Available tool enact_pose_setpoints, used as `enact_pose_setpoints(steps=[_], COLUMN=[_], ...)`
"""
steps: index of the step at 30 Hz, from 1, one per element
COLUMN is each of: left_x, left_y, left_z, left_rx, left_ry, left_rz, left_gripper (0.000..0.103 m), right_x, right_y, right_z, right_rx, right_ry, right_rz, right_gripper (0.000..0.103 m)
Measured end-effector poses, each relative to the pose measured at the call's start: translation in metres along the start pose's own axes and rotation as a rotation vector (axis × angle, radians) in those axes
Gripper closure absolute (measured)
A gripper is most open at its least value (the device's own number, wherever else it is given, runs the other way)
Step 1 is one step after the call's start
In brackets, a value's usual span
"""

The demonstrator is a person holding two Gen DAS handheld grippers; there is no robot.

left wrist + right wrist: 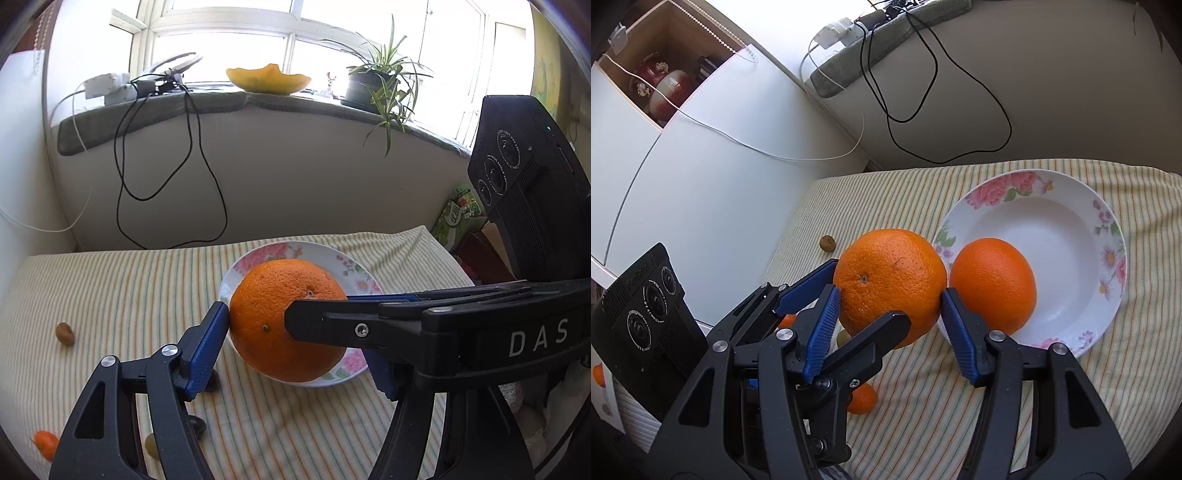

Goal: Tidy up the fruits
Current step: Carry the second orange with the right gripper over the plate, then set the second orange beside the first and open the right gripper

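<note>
A striped cloth (pixel 960 406) covers the table. On it lie a flowered plate (pixel 1108 258), a small mandarin (pixel 863 399) and a brown nut (pixel 827 243).

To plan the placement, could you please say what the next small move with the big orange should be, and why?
Probably carry the large round orange over the white floral plate and lower it onto the bare centre: left gripper and right gripper both clamp it above the rim, beside a smaller orange.
</note>
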State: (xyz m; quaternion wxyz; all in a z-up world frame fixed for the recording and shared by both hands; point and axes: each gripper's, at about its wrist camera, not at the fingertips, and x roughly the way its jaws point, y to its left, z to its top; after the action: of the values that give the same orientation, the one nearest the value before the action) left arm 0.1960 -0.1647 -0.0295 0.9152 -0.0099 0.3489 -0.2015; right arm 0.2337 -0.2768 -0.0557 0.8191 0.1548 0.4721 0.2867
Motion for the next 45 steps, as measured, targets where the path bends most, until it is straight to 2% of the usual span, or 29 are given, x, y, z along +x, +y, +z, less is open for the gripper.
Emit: enact_pose_setpoints(steps=[5, 17, 35, 45], left_x=[0.01, 0.044, 0.069, 0.087], left_y=[-0.022, -0.055, -0.076, -0.07], left_z=[0.008, 0.029, 0.046, 0.038], left_rx=[0.027, 0.09, 0.12, 0.116], left_ry=[-0.002, 0.017, 0.05, 0.113], left_rz=[-0.021, -0.036, -0.084, -0.078], left_gripper=[0.034, 0.034, 0.034, 0.034], right_x=[-0.024, -0.045, -0.062, -0.047], right_y=[-0.023, -0.065, -0.105, -0.122], right_z=[-0.001, 0.008, 0.027, 0.025], right_rx=[0.021, 0.085, 0.138, 0.184], right_ry=[-0.028, -0.087, -0.147, -0.114], right_rz=[-0.025, -0.065, -0.1, -0.098], right_gripper=[0.043, 0.043, 0.043, 0.043])
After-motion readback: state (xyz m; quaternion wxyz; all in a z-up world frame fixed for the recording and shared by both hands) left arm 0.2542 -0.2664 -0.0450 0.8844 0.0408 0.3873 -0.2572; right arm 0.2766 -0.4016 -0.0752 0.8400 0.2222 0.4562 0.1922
